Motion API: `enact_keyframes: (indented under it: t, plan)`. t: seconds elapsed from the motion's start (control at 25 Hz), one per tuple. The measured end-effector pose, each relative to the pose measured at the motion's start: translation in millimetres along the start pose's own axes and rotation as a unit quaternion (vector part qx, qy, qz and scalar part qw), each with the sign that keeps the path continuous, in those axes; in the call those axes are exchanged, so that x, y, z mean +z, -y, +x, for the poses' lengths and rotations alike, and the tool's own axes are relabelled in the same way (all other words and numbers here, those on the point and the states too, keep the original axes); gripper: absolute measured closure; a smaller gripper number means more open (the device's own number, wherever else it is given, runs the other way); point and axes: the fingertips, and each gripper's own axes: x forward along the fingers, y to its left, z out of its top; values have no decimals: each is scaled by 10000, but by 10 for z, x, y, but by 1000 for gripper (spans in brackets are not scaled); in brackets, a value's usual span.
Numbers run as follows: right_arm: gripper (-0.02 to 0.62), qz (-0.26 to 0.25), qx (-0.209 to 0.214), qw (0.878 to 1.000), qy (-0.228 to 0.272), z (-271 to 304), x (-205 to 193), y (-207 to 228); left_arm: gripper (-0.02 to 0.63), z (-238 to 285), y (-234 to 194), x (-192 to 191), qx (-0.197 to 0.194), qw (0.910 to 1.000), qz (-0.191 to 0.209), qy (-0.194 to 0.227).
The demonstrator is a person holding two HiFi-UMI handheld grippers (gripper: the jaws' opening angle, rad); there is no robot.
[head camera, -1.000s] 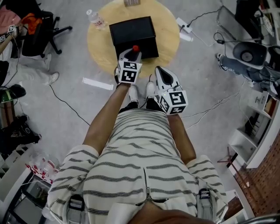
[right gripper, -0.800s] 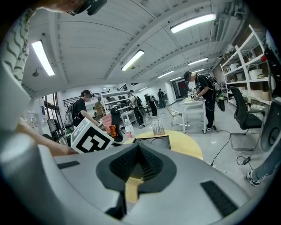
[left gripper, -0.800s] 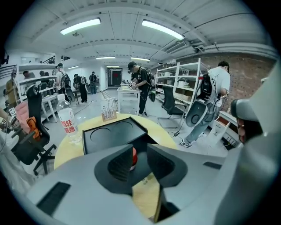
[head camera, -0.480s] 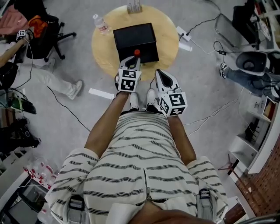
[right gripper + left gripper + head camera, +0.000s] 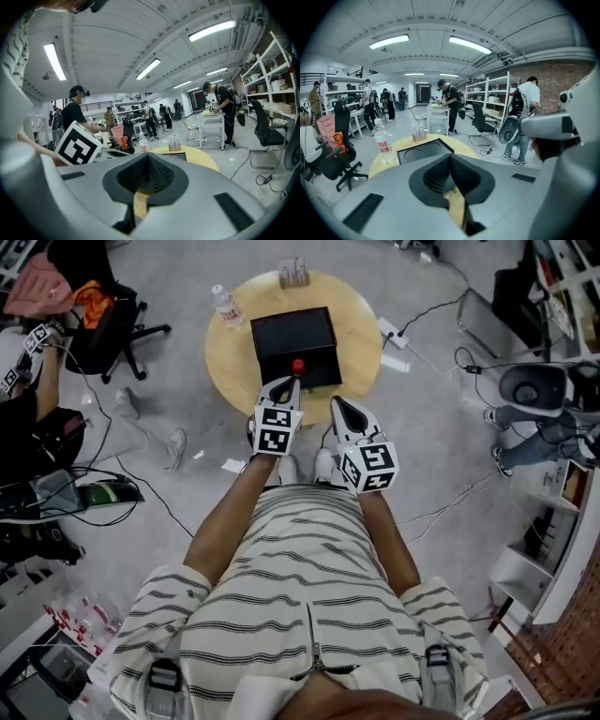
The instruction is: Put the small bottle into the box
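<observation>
Head view: the small bottle (image 5: 226,306) stands on the round bench (image 5: 230,362), just left of the black box (image 5: 293,334). I judge nothing is done yet.

Left gripper view: my left tool (image 5: 451,161) is pressed together and empty. Only here do I see round recesses in the box.

Right gripper view: my right tool (image 5: 146,164) is also pressed together, empty.

On the table (image 5: 230,362), the box (image 5: 293,337) sits centred, water bottle (image 5: 226,306) left, rack (image 5: 293,273) behind.
</observation>
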Motion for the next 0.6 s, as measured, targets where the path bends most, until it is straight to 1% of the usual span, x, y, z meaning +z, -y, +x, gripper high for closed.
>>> enact_keyframes:
  t: [0.2,0.32,0.48,0.6]
  plan:
    - [577,-69,40,10000,3,37,7,-9,584,-93,26,15,-116,9999,4,120]
    - [577,-103,141,9998,-46,94,6,-68,584,-164,0,36,-202,9996,-46,203]
    - [577,-79,261,9996,-26,47,14,-104,584,-285,58,65,-220,9992,-66,327]
    - [577,-114,274,9996,0,-7,19,-88,584,-357,119,85,-237,9989,-18,414]
